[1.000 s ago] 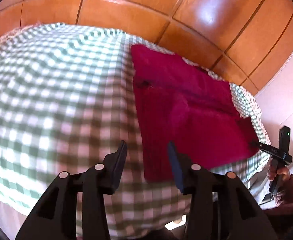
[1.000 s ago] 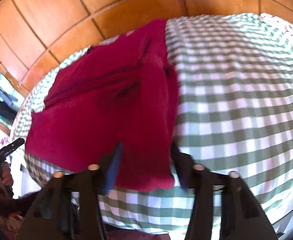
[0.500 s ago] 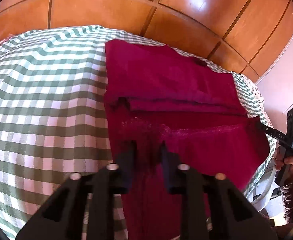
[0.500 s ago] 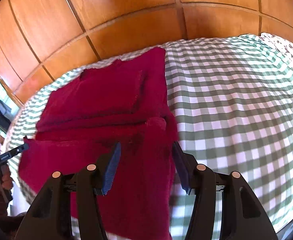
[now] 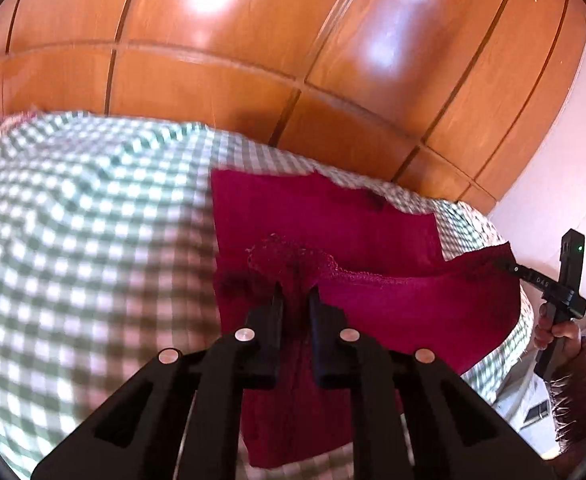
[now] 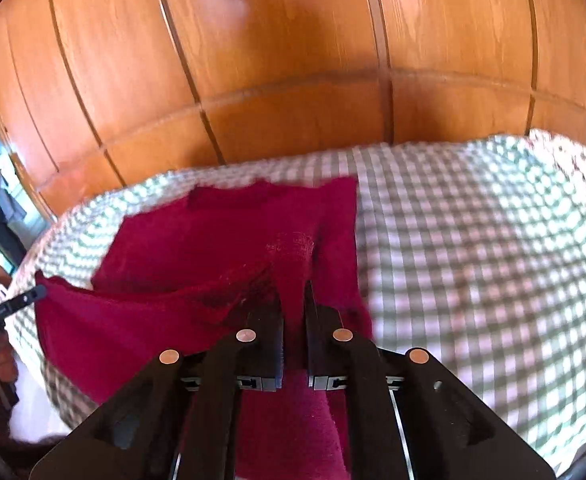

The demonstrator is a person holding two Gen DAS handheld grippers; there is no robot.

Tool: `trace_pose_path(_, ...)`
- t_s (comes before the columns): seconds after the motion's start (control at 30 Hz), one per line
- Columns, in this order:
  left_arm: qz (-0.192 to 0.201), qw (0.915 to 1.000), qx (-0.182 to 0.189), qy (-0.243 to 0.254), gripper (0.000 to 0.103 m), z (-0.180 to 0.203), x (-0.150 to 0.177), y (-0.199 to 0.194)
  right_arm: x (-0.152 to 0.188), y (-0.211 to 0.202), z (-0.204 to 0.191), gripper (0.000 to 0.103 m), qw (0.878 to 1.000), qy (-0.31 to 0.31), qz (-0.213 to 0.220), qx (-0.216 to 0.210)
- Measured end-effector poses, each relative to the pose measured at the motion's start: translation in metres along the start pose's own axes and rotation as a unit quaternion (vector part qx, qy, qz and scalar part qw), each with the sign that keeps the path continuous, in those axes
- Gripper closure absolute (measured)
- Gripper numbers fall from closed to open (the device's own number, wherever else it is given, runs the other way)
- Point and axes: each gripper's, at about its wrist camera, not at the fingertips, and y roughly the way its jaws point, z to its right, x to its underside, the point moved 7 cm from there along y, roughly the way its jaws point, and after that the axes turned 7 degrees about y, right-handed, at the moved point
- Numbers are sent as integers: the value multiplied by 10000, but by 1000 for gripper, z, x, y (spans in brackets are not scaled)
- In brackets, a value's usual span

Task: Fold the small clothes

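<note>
A dark red knit garment (image 5: 333, 216) lies on a green-and-white checked cover (image 5: 85, 216). Its near hem is lifted off the cover and stretched between both grippers. My left gripper (image 5: 295, 292) is shut on one hem corner, with fabric bunched between its pads and hanging below. In the right wrist view my right gripper (image 6: 293, 292) is shut on the other corner of the garment (image 6: 213, 240). Each wrist view shows the other gripper at the picture's edge, the right gripper (image 5: 511, 266) and the left gripper (image 6: 37, 292), pinching the hem. The garment's far half still rests flat.
An orange-brown panelled wooden wall (image 5: 293, 60) stands right behind the far edge of the cover. A pale wall (image 5: 553, 184) borders the right side. A hand in a dark sleeve (image 5: 569, 344) holds the right gripper. The checked cover (image 6: 473, 260) extends wide on both sides of the garment.
Both grippers have gone from open around the near hem to shut on it. They have risen and carried the hem toward the far edge, so more wooden wall fills both views.
</note>
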Motion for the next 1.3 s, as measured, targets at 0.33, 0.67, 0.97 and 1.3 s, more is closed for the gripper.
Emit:
trace_pose_path(0.33, 29, 9979, -644, 78, 94, -36, -81, 68, -81, 89, -8, 96, 9992, 312, 198, 178)
trace_pose_path(0.67, -98, 9915, -1291, 155, 94, -61, -126, 148, -119, 169, 27, 96, 9939, 766, 146, 780)
trace_pose_path(0.97, -684, 9870, -1452, -118, 55, -76, -91, 178, -90, 203, 48, 53, 9906, 1010, -528, 751)
trace_pose_path(1.3, -795, 9942, -106, -721, 46, -55, 11, 97, -18, 107, 69, 31, 9875, 1444, -617, -103)
